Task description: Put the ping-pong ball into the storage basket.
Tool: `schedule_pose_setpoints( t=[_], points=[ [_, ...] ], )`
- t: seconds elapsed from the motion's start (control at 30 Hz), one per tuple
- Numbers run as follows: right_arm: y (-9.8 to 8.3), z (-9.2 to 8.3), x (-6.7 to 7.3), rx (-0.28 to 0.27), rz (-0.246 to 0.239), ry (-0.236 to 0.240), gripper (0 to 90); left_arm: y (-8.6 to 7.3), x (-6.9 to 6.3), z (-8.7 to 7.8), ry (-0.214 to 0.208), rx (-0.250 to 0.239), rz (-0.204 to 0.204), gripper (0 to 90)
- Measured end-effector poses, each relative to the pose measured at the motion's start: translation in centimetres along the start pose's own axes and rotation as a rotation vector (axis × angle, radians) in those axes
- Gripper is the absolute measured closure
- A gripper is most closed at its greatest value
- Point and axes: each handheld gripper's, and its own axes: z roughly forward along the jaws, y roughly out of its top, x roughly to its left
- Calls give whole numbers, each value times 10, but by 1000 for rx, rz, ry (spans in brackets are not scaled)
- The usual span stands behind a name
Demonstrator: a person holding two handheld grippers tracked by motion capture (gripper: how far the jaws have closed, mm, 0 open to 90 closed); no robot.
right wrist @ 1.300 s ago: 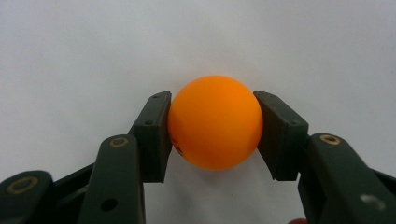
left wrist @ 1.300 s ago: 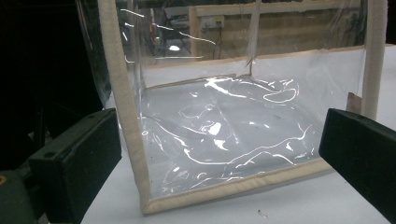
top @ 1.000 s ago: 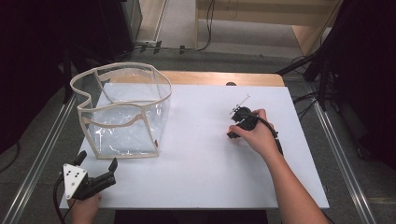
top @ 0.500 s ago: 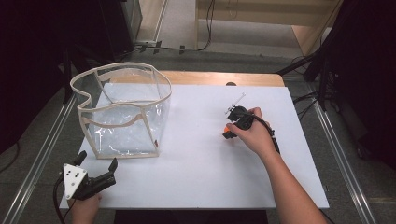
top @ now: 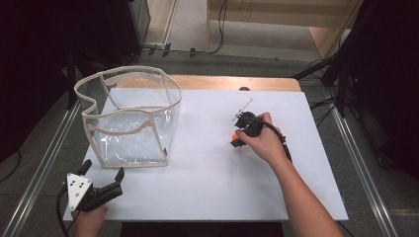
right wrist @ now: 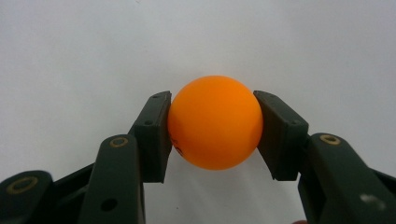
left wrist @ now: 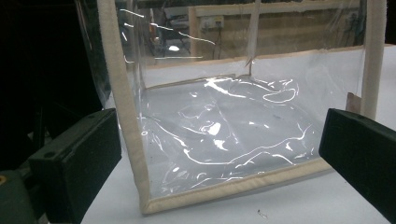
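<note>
An orange ball [right wrist: 215,122] sits clamped between the two black pads of my right gripper [right wrist: 212,135], over the white table top. In the high view the right gripper [top: 237,137] is at the table's middle right, with the orange ball [top: 234,136] peeking out at its tip. A clear plastic bag with cream edging [top: 129,116] stands open at the left of the table. My left gripper [top: 103,174] rests at the front left corner, just in front of the bag, jaws wide apart with nothing between them. The clear bag [left wrist: 224,126] stands close ahead in the left gripper view.
The white table top [top: 207,192] ends in a wooden strip at the far edge. Metal rails run along both sides of the table. Cables lie on the floor beyond the table and at the right.
The right hand and its gripper have shifted slightly toward the left and nearer, with the ball still gripped. The left gripper has stayed where it was.
</note>
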Motion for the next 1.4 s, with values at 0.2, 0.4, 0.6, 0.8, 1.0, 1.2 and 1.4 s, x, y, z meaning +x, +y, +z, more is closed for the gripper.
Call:
schedule_pose_setpoints(
  t=[0.2, 0.4, 0.6, 0.8, 1.0, 1.2, 1.4],
  points=[
    [5, -1, 4, -4, -19, 10, 477, 0, 0, 0, 1, 1, 0, 0],
    [10, -4, 8, -12, -52, 44, 475, 0, 0, 0, 2, 0, -2, 0],
    [17, -6, 14, -14, -66, 57, 475, 0, 0, 0, 3, 0, -3, 0],
    [25, -6, 20, -6, -86, 59, 475, 0, 0, 0, 1, 0, -4, 0],
    [34, -5, 26, -9, -107, 62, 476, 0, 0, 0, 2, 0, -3, 0],
    [40, -5, 31, -6, -120, 76, 476, 0, 0, 0, 6, -1, -6, 0],
    [46, -6, 37, -19, -160, 107, 475, 0, 0, 0, 4, -1, -5, 0]
  ],
)
